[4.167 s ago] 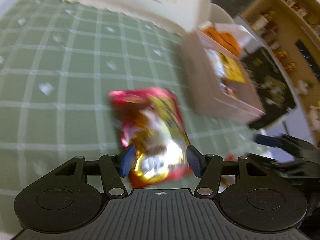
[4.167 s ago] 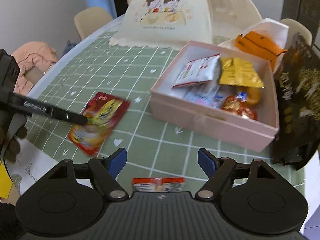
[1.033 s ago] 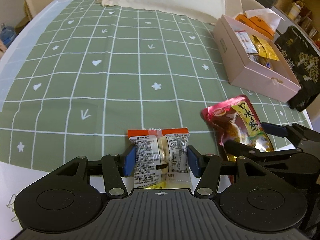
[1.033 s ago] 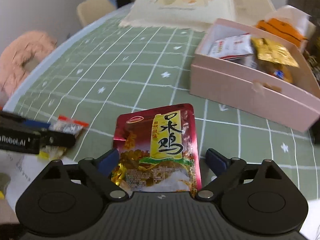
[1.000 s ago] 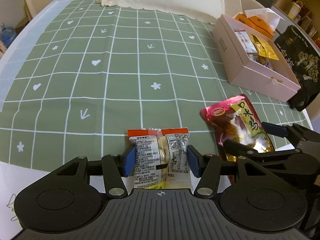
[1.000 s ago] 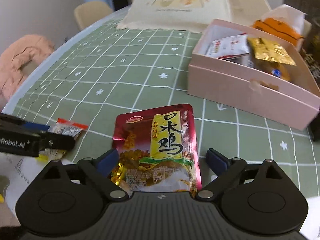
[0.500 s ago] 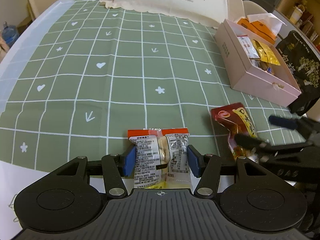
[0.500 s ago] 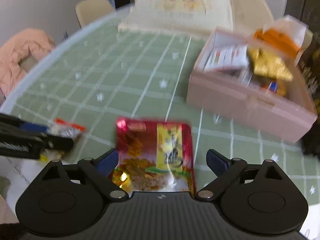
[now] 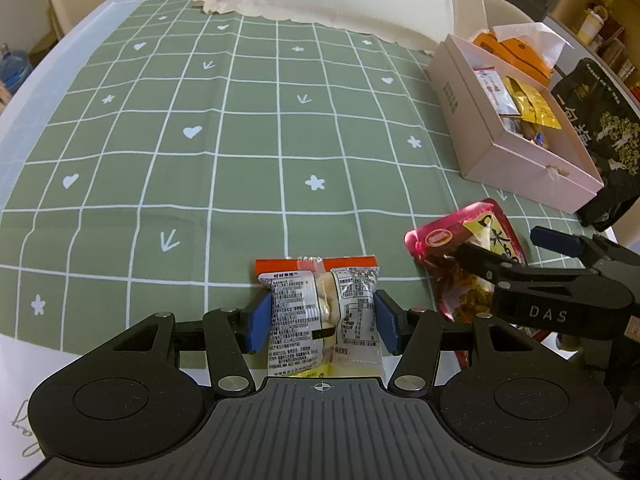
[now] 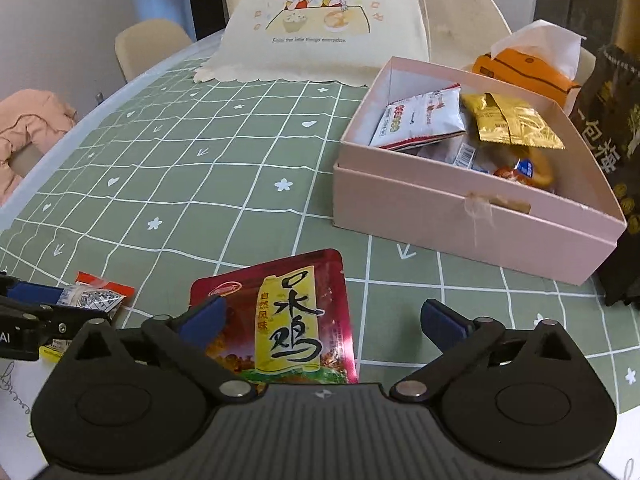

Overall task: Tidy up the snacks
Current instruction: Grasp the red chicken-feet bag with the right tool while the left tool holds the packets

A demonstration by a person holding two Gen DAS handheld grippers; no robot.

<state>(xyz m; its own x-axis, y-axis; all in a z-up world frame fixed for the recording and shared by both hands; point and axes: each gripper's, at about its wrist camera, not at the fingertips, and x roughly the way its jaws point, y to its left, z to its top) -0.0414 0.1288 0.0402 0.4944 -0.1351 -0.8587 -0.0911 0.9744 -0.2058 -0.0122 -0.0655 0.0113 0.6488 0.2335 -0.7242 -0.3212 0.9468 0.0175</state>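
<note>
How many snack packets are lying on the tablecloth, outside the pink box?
2: the white packet between the left gripper fingers, and the red pouch under the right gripper. Others may be hidden.

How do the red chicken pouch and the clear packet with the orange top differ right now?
The red chicken pouch is opaque and foil-like, and wider than the clear packet, whose pale contents show through. The left gripper has its pads against the clear packet's sides, while the right gripper stands open around the red pouch, its right finger clear of it. Both lie near the table edge, outside the pink box.
</note>
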